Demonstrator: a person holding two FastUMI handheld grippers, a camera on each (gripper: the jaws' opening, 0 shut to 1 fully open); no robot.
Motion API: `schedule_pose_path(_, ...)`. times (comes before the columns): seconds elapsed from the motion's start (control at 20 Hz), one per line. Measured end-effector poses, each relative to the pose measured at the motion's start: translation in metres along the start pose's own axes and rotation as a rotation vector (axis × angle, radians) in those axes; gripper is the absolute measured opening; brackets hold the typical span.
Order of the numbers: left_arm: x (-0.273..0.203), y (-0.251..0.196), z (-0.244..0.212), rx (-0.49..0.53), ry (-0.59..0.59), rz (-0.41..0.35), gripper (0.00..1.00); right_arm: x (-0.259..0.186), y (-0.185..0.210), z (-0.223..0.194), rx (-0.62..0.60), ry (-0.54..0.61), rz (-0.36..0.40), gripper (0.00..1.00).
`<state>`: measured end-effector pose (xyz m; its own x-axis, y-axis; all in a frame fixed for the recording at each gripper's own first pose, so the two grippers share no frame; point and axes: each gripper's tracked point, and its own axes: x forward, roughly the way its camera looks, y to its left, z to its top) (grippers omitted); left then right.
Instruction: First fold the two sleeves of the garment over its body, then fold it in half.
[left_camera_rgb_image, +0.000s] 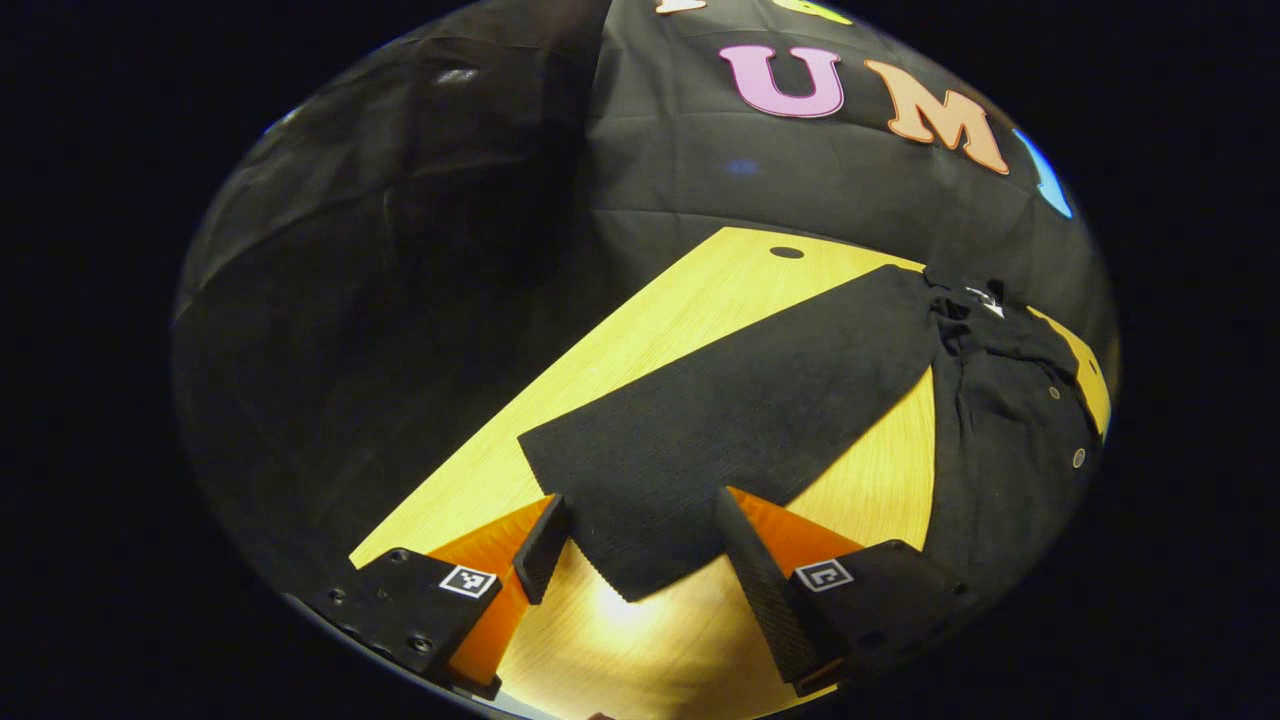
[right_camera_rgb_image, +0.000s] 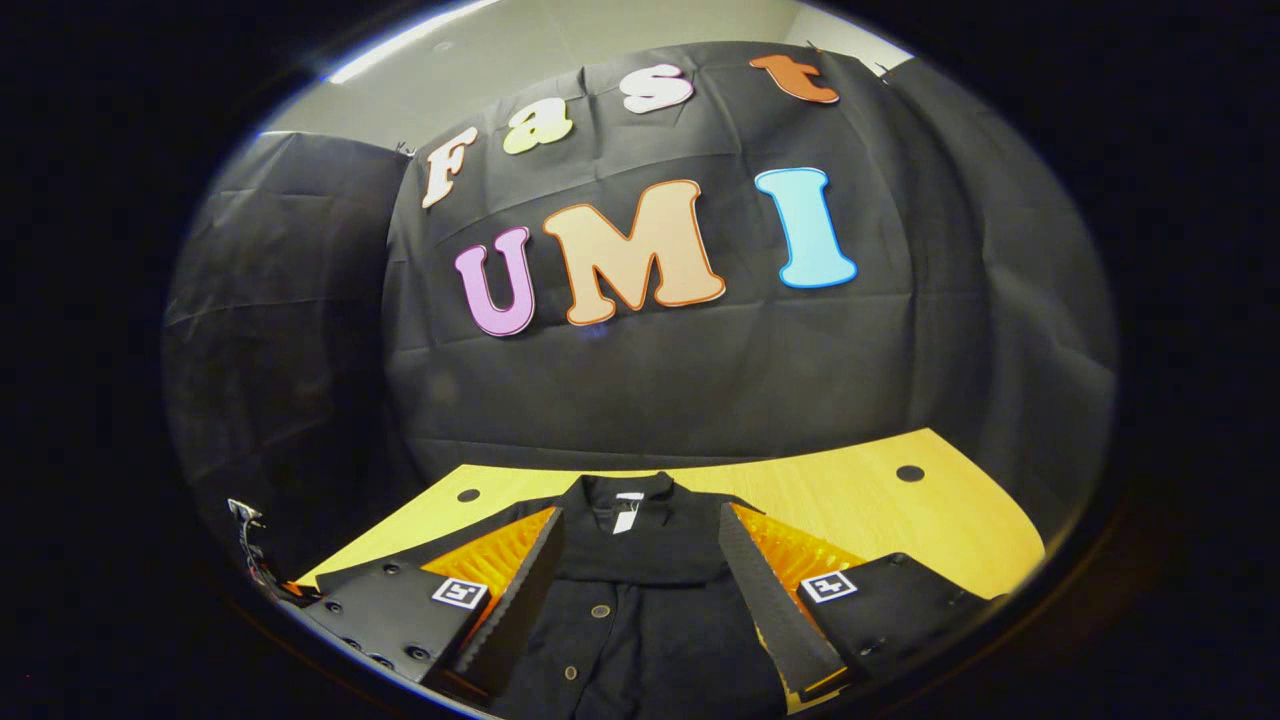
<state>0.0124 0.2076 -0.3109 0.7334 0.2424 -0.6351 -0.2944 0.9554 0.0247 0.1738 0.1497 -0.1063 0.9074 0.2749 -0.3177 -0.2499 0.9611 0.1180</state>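
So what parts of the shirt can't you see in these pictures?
- Left gripper view: the garment runs off the right edge, so its far side and other sleeve are cut off. The near sleeve lies flat on the table.
- Right gripper view: the hem is cut off at the bottom, and the right hand-held gripper, open, blocks both sides of the body.

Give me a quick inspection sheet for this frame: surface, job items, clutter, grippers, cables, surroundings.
Surface: light wooden table with round holes.
Job's things: black buttoned garment lying flat, collar toward the wall; one sleeve spread out over the wood, not yet folded.
Clutter: nothing seen.
Grippers: left gripper open, sleeve cuff between its fingers; right gripper open above the garment's chest.
Cables: some wiring at the table's left end.
Surroundings: black cloth wall; pale ceiling above.
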Motion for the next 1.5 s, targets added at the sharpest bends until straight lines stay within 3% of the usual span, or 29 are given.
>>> schedule_pose_path(0.05, -0.001, -0.002, -0.001, -0.028, -0.004, -0.014, 0.9, -0.007, 0.0, -0.005, 0.002, 0.004, -0.001, 0.97)
schedule_pose_path(0.1, 0.001, -0.003, -0.001, -0.018, -0.006, -0.017, 0.76, -0.013, 0.0, -0.008, -0.002, 0.009, -0.003, 0.97)
schedule_pose_path(0.2, 0.0, -0.007, -0.002, -0.013, 0.02, -0.044, 0.72, -0.026, 0.004, -0.013, -0.005, 0.015, 0.003, 0.94)
schedule_pose_path(0.3, 0.0, -0.017, -0.003, 0.003, 0.033, -0.059, 0.47, -0.036, 0.005, -0.021, 0.015, 0.032, 0.012, 0.94)
schedule_pose_path(0.5, -0.001, -0.028, -0.001, -0.005, 0.034, -0.079, 0.06, -0.056, 0.001, -0.028, 0.04, 0.038, 0.005, 0.97)
schedule_pose_path(0.6, 0.0, -0.028, -0.004, 0.002, 0.059, -0.063, 0.0, -0.065, -0.003, -0.029, 0.04, 0.04, -0.001, 0.97)
schedule_pose_path(0.7, -0.001, -0.029, -0.005, 0.042, 0.078, -0.048, 0.0, -0.069, -0.008, -0.03, 0.037, 0.035, -0.015, 0.97)
schedule_pose_path(0.95, -0.01, -0.034, 0.005, 0.083, 0.077, -0.089, 0.0, -0.081, -0.019, -0.027, 0.035, 0.028, -0.033, 0.94)
schedule_pose_path(1.1, -0.015, -0.054, 0.028, 0.049, 0.056, -0.143, 0.0, -0.083, -0.026, -0.033, 0.033, 0.049, -0.034, 0.97)
schedule_pose_path(1.25, -0.015, -0.074, 0.058, 0.036, 0.012, -0.163, 0.0, -0.083, -0.034, -0.037, 0.019, 0.057, -0.035, 0.94)
schedule_pose_path(1.3, -0.015, -0.084, 0.068, 0.036, 0.0, -0.173, 0.0, -0.083, -0.038, -0.039, 0.012, 0.065, -0.037, 0.98)
schedule_pose_path(1.5, -0.017, -0.137, 0.099, 0.078, -0.045, -0.229, 0.0, -0.085, -0.049, -0.041, 0.011, 0.078, -0.025, 0.98)
